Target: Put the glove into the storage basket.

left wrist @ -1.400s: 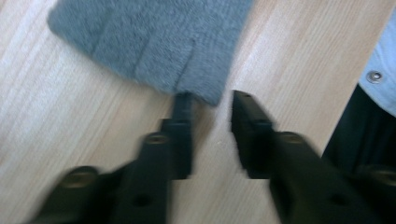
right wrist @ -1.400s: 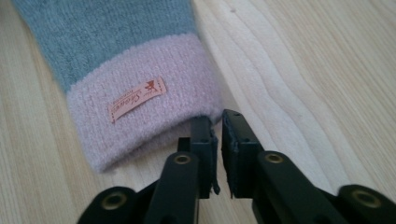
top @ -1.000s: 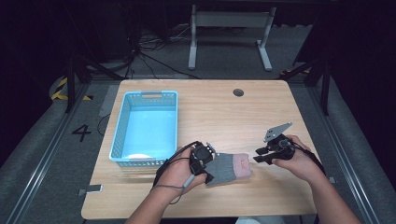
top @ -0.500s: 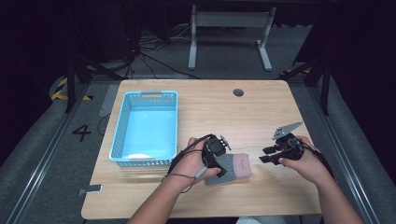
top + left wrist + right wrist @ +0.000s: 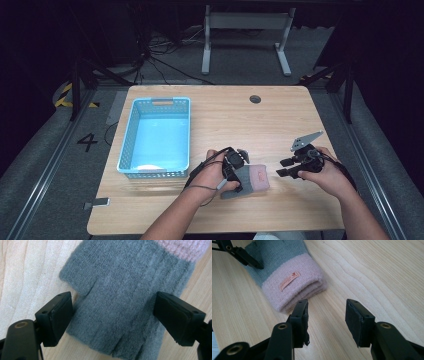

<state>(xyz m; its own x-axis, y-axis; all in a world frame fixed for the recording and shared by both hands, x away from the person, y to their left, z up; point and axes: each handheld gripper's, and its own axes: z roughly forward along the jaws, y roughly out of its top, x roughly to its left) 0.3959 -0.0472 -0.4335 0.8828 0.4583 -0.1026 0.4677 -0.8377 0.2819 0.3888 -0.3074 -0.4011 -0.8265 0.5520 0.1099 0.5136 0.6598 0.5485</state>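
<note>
Nearest you, your left gripper (image 5: 239, 172) hangs over the grey fingers of the knit glove (image 5: 252, 177), jaws released and just widened, straddling the wool without pressing it. The glove lies flat on the table (image 5: 225, 115), pink cuff toward three o'clock. Your right gripper (image 5: 286, 168) sits just beside that cuff, jaws apart and just opened, empty. At ten o'clock stands the blue basket (image 5: 156, 137).

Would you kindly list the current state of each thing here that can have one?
Glove: flat on the table, unheld.
Left gripper: jaws have just been opening; open astride the glove's grey part, not pressing it.
Right gripper: jaws have just been opening; open, nothing between them, beside the pink cuff.
Blue basket: upright on the table.
</note>
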